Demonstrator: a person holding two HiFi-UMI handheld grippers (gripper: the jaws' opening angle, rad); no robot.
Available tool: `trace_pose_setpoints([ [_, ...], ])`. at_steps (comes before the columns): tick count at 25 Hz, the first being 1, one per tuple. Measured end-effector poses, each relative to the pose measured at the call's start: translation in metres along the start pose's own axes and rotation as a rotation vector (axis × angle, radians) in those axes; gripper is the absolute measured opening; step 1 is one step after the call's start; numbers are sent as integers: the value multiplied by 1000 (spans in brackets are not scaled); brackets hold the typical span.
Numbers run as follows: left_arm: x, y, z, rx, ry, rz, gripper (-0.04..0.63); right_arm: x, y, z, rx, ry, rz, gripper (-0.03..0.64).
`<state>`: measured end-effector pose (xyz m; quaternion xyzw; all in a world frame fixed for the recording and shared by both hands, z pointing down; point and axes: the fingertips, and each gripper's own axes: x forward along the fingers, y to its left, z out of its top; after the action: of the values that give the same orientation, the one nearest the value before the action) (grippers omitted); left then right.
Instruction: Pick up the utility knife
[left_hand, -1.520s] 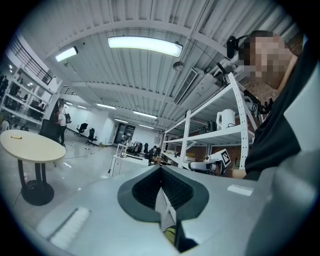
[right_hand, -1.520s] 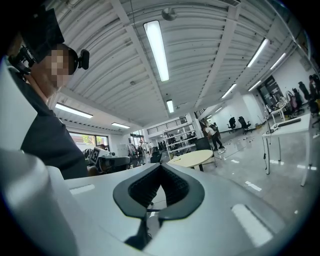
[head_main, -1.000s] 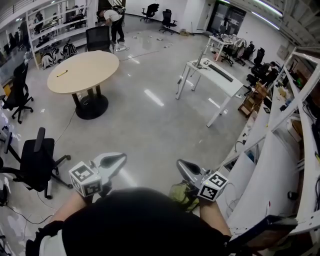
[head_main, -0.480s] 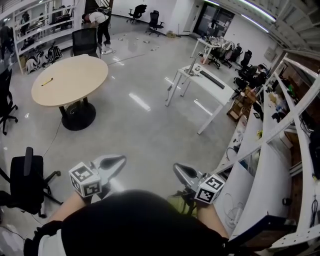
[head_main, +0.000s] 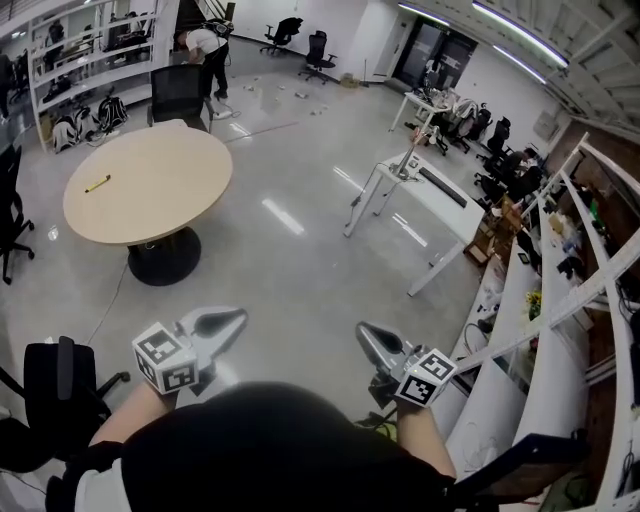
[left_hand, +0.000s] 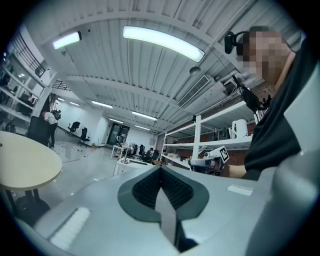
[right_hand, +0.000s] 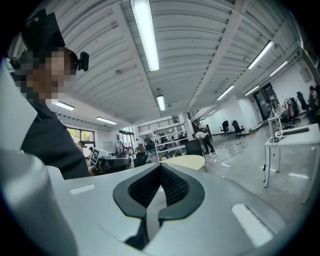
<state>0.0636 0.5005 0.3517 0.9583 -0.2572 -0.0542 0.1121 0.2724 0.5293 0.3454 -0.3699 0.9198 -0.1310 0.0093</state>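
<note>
Facing a round table (head_main: 160, 190) across an open office floor, a person carries a tool in each hand at waist height. The left gripper (head_main: 238, 317) and right gripper (head_main: 361, 330) both have their jaws pressed together, with nothing between them. What appears to be the utility knife (head_main: 97, 183), a small yellow shape, lies near the table's left edge, well apart from both grippers. A white desk (head_main: 432, 196) stands right of the table.

Left gripper (head_main: 234, 321) pointing level toward 1 o'clock, its fingers (left_hand: 147, 187) sitting closed on nothing, right gripper (head_main: 364, 334) angling toward 11 o'clock, fingers (right_hand: 172, 185) likewise meeting empty, left forearm (head_main: 128, 415) and right forearm (head_main: 420, 438) reaching forward from 6 o'clock.
</note>
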Motion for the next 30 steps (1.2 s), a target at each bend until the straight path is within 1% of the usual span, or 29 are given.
trace_pose_setpoints([
  [3,7,29,-1,-18,6,25,0,22,-20,3,6,12,7,14],
  [8,29,64,-6,-44,17,48,0,48,-63,4,38,24,10,14],
  [12,56,98,-6,-42,26,85,0,76,-105,6,48,31,47,14],
  [14,81,107,-2,-28,20,107,0,82,-136,14,47,28,70,14],
  [18,152,119,9,-13,-2,154,0,84,-209,39,37,36,121,14],
  [22,224,121,21,13,-17,166,0,80,-276,71,5,47,166,14],
  [24,258,127,23,7,-28,180,0,78,-308,82,3,42,185,14],
  [27,301,134,22,10,-25,180,0,79,-349,90,4,44,204,14],
  [30,330,145,18,8,-3,185,0,84,-381,95,15,41,209,14],
])
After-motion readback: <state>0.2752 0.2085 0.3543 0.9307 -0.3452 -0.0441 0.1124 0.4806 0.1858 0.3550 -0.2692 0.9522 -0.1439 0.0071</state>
